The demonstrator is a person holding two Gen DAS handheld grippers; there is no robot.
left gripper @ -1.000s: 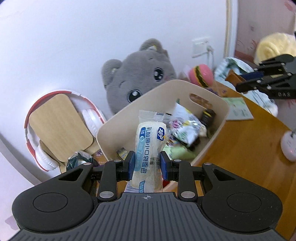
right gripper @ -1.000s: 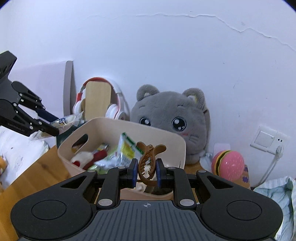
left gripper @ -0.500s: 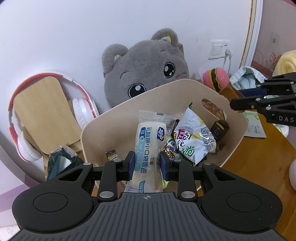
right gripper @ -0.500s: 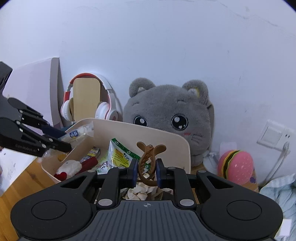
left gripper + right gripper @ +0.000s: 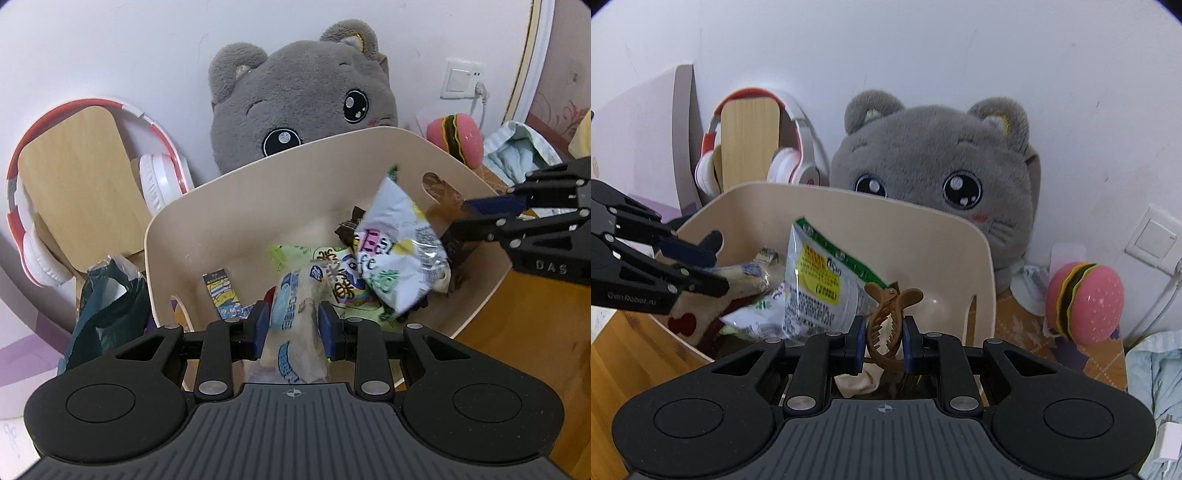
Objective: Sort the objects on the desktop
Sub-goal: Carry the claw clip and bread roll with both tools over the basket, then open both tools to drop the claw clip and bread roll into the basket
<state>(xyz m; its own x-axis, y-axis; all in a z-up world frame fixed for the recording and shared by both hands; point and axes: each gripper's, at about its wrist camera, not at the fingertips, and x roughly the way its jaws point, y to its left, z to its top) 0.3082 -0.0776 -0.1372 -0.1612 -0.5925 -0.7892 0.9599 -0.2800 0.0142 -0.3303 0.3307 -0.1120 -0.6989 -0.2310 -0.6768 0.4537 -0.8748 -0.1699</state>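
Observation:
A beige storage bin (image 5: 258,206) holds several snack packets, among them a white and green bag (image 5: 395,243). My left gripper (image 5: 294,326) is shut on a wrapped bread packet (image 5: 299,325) with blue print, held over the bin's near left edge and tipped forward. It also shows in the right wrist view (image 5: 713,275). My right gripper (image 5: 884,345) is shut on a brown hair claw clip (image 5: 886,325), held over the bin (image 5: 923,229) at its right side. It reaches in from the right in the left wrist view (image 5: 480,216).
A grey plush cat (image 5: 303,99) leans on the wall behind the bin. Red and white headphones on a wooden stand (image 5: 77,173) stand at the left. A pink burger toy (image 5: 1084,302) and a wall socket (image 5: 1152,238) are at the right. A dark plastic bag (image 5: 107,299) lies left of the bin.
Both grippers have moved closer to the bin and now hang over its inside. The bread packet has tipped forward and down in my left gripper. The clip stays gripped.

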